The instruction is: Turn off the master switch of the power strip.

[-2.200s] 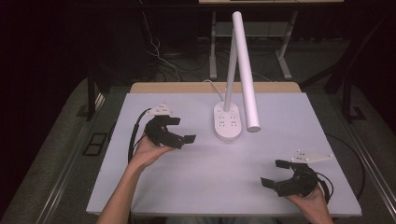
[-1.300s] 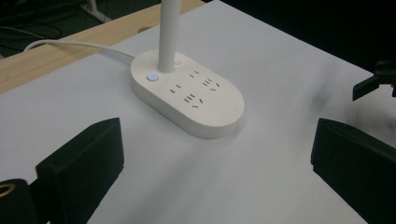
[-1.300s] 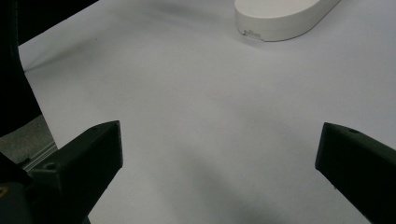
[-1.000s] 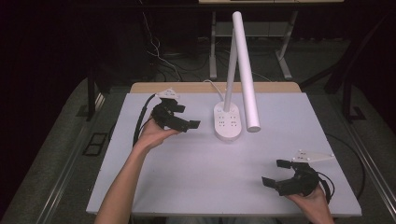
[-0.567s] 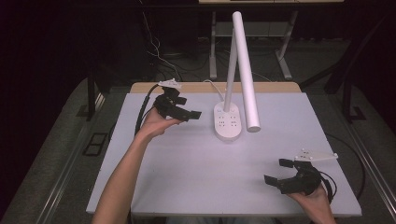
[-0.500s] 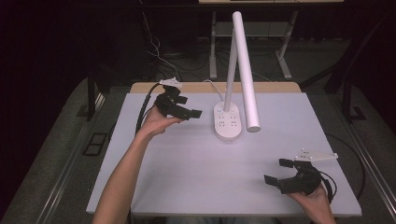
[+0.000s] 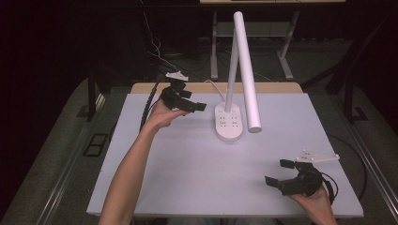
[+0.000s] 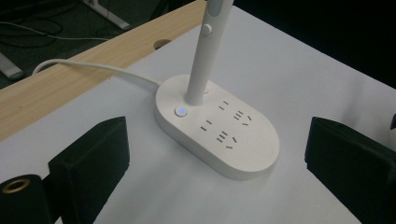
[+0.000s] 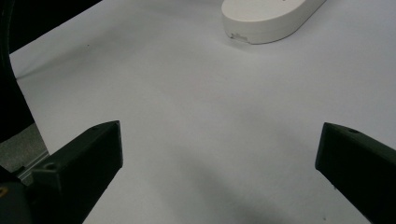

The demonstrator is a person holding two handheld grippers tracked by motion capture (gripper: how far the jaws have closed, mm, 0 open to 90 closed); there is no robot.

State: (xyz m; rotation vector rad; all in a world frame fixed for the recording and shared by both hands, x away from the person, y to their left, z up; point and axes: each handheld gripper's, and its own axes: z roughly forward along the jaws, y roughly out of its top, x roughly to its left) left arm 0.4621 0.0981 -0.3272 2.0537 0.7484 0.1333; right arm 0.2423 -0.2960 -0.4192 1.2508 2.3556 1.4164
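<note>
A white desk lamp stands at the back middle of the white table (image 7: 197, 178). Its oval base (image 7: 229, 123) carries sockets, and a long tube head (image 7: 247, 70) slopes down over it. My left gripper (image 7: 192, 101) is open, held just left of the base and pointing at it. In the left gripper view the base (image 8: 219, 130) lies between and beyond the wide-apart jaws, with a blue-lit button (image 8: 180, 111) beside the stem (image 8: 204, 56). My right gripper (image 7: 279, 172) is open near the front right, holding nothing. The base's end (image 9: 271, 18) shows far ahead of it.
The lamp's white cable (image 8: 93, 67) runs from the base over the wooden back edge (image 8: 70, 88) of the table. Black cables trail from both grippers. Metal desk legs (image 7: 286, 56) and loose wires lie on the dark floor behind.
My left gripper has moved away from me and to the right, closing in on the lamp base. The right gripper has stayed almost still, open throughout.
</note>
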